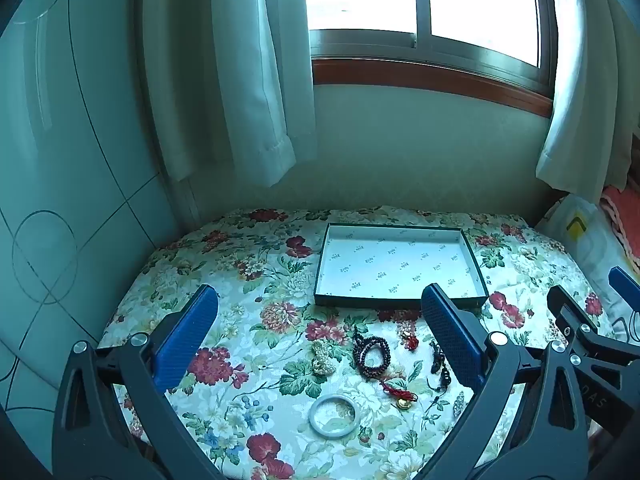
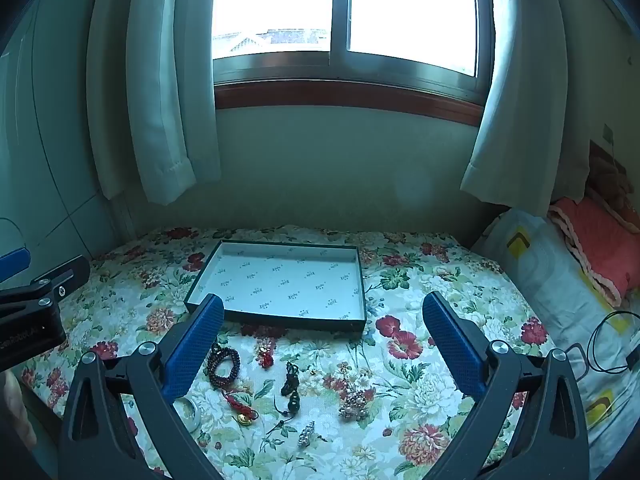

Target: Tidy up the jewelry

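An empty shallow box (image 1: 400, 268) (image 2: 280, 280) with a dark rim and white printed lining lies on the floral bedspread. In front of it lie several jewelry pieces: a dark red bead bracelet (image 1: 372, 354) (image 2: 224, 362), a pale jade bangle (image 1: 334, 415) (image 2: 194, 412), a pearly cluster (image 1: 320, 358), a red-corded gold charm (image 1: 402, 396) (image 2: 244, 412), a dark pendant (image 1: 438, 364) (image 2: 291, 380), a beaded brooch (image 2: 354, 400) and a silver clip (image 2: 307, 434). My left gripper (image 1: 320, 308) hovers open above them. My right gripper (image 2: 324, 312) is open too, holding nothing.
The floral bedspread (image 1: 256, 264) covers the bed under a window (image 1: 420, 12) with curtains. A wardrobe (image 1: 60, 160) stands on the left. Pillows (image 2: 560, 272) and a black cable (image 2: 612, 344) lie on the right.
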